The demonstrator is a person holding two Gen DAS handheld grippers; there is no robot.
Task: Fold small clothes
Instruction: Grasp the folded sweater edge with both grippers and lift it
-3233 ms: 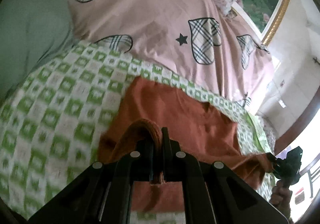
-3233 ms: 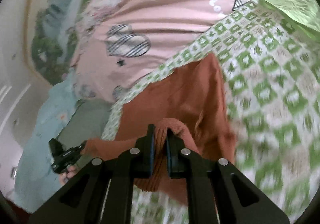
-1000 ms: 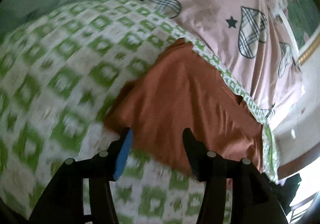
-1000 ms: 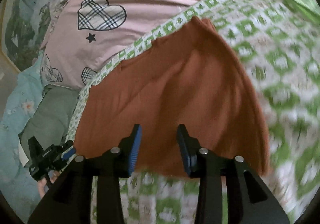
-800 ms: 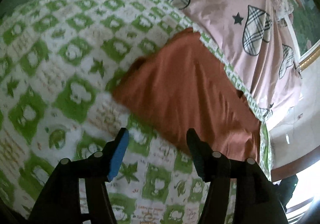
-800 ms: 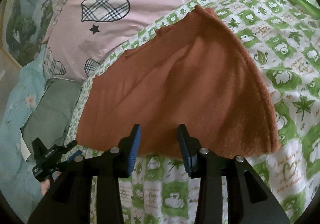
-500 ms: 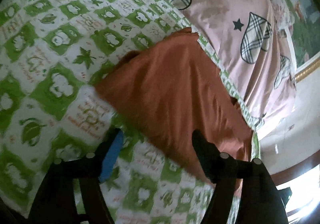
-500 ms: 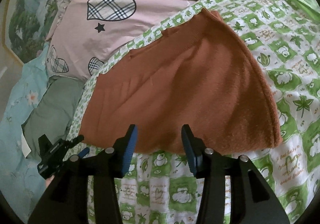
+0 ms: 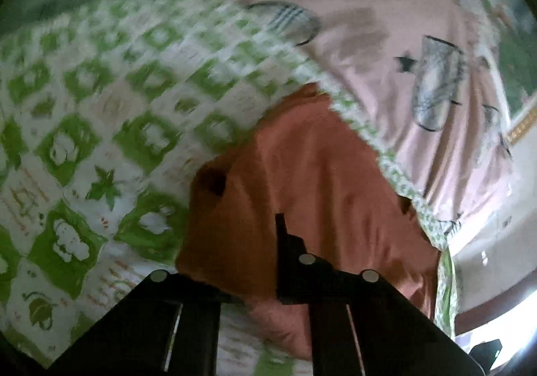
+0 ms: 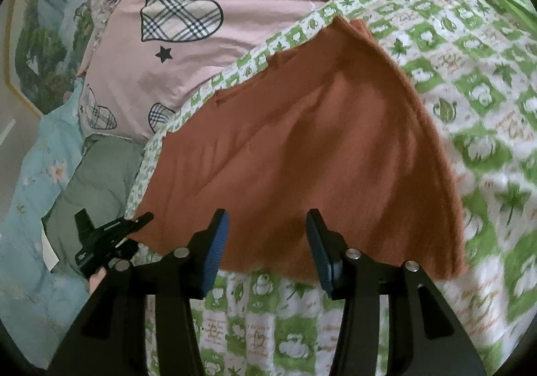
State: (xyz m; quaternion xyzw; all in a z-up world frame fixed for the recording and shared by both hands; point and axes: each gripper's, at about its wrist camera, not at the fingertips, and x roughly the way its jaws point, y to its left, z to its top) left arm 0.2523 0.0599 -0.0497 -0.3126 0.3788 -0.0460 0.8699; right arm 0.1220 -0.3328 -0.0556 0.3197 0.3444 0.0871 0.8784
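Observation:
A rust-orange garment (image 10: 302,148) lies folded flat on a green-and-white checked blanket (image 10: 470,81). My right gripper (image 10: 266,238) is open and empty, its jaws astride the garment's near edge. In the left wrist view the garment (image 9: 319,174) fills the centre. My left gripper (image 9: 248,252) has its jaws apart around the garment's near left corner; the cloth covers the left finger, the right finger (image 9: 285,235) shows on top. The left gripper (image 10: 110,235) also shows at the garment's left corner in the right wrist view.
A pink quilt with plaid hearts (image 10: 208,7) lies beyond the blanket. A grey-green cushion (image 10: 90,174) and a light blue floral sheet (image 10: 30,181) are to the left. A framed landscape picture (image 10: 37,50) hangs behind.
Both grippers let go of the garment, which now lies flat. The left gripper has since moved in onto the garment's near left corner. The right gripper has barely moved.

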